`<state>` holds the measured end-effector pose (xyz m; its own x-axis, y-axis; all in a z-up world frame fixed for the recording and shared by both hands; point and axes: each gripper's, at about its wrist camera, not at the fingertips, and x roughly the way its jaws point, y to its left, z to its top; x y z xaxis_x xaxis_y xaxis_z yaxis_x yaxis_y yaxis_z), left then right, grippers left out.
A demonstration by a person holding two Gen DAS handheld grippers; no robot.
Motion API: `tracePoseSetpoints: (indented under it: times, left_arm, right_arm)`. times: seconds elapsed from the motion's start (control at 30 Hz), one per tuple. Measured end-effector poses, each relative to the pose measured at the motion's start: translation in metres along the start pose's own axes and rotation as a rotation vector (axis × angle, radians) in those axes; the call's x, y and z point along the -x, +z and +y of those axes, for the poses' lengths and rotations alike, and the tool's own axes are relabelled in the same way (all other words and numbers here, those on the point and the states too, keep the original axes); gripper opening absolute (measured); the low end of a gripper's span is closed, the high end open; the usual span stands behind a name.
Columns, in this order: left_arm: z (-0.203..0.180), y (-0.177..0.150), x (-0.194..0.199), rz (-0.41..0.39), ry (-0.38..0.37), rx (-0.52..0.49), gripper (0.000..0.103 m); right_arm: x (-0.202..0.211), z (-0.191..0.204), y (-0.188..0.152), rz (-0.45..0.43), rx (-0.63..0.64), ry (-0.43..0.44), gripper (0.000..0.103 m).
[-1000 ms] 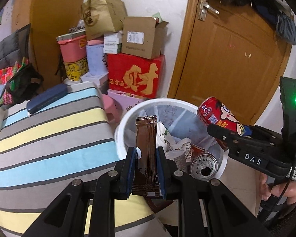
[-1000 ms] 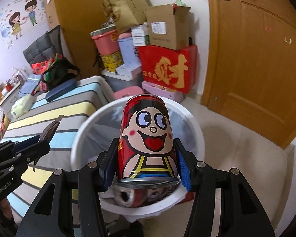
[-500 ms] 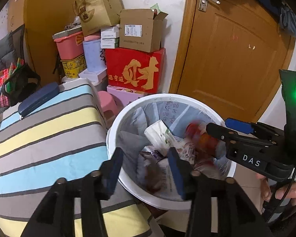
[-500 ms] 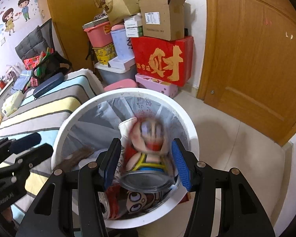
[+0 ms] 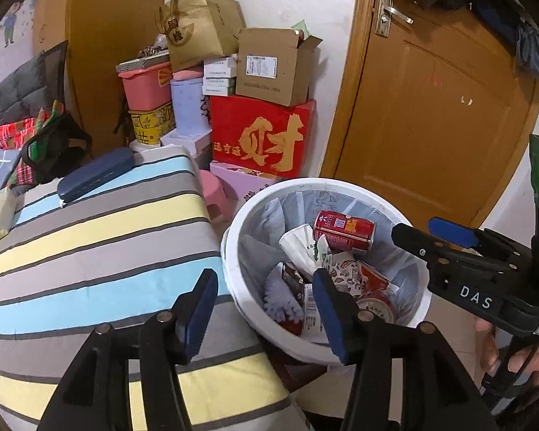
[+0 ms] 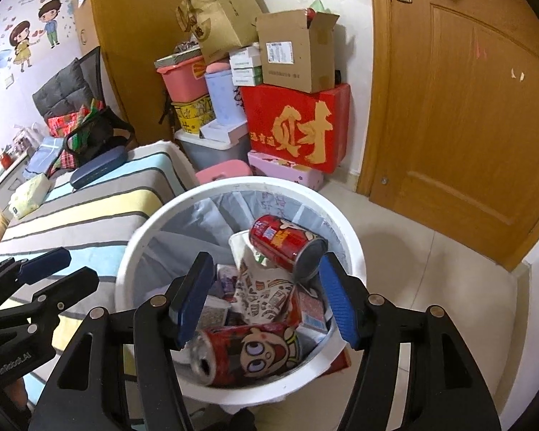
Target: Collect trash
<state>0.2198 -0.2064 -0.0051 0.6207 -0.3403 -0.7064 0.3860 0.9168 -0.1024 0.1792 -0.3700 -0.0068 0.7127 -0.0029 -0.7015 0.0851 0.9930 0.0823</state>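
A white trash bin (image 5: pixel 233 237) (image 6: pixel 352 248) lined with a grey bag stands on the floor beside the bed. A red cartoon can (image 5: pixel 343 229) (image 6: pixel 287 248) lies on top of the trash in it. A second red can (image 6: pixel 248 353) lies at the near side, with paper and wrappers (image 6: pixel 262 294) between. My left gripper (image 5: pixel 266 309) is open and empty over the bin's near rim. My right gripper (image 6: pixel 264 301) is open and empty above the bin; it also shows in the left wrist view (image 5: pixel 431 233).
A striped bed (image 5: pixel 90 244) lies left of the bin, with a dark blue case (image 5: pixel 95 176) on it. Stacked boxes, including a red one (image 5: pixel 262 136), stand behind the bin. A wooden door (image 5: pixel 431 118) is at the right. Tiled floor (image 6: pixel 431 251) lies right of the bin.
Both grippers opened. The brown wrapper left my left gripper and the red can left my right gripper; both fell into the bin.
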Motion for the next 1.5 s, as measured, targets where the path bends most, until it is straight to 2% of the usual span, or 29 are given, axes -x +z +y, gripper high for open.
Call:
tracePoseSetpoints:
  times: [0.37, 0.8, 0.87, 1.0, 1.1, 1.4, 1.5]
  left_arm:
    - [0.016, -0.017, 0.039, -0.053, 0.08, 0.015, 0.059]
    - [0.032, -0.054, 0.094, -0.122, 0.113, 0.051, 0.059]
    - [0.035, -0.06, 0.104, -0.141, 0.117, 0.062, 0.059]
    - [0.033, -0.076, 0.127, -0.184, 0.195, 0.018, 0.059]
    - [0.033, -0.089, 0.14, -0.202, 0.226, 0.006, 0.061]
    - [0.033, -0.127, 0.164, -0.215, 0.243, 0.027, 0.061]
    - [0.031, -0.136, 0.169, -0.22, 0.224, 0.035, 0.061]
  right_arm:
    - [0.017, 0.022, -0.012, -0.033, 0.003, 0.007, 0.063]
    - [0.057, 0.053, -0.038, -0.125, 0.018, -0.032, 0.063]
    - [0.063, 0.057, -0.043, -0.14, 0.017, -0.014, 0.063]
    - [0.08, 0.066, -0.055, -0.173, 0.011, -0.011, 0.063]
    - [0.087, 0.069, -0.063, -0.183, -0.012, 0.008, 0.063]
    - [0.114, 0.086, -0.09, -0.269, -0.002, -0.042, 0.063]
    - [0.118, 0.09, -0.099, -0.286, 0.003, -0.071, 0.063]
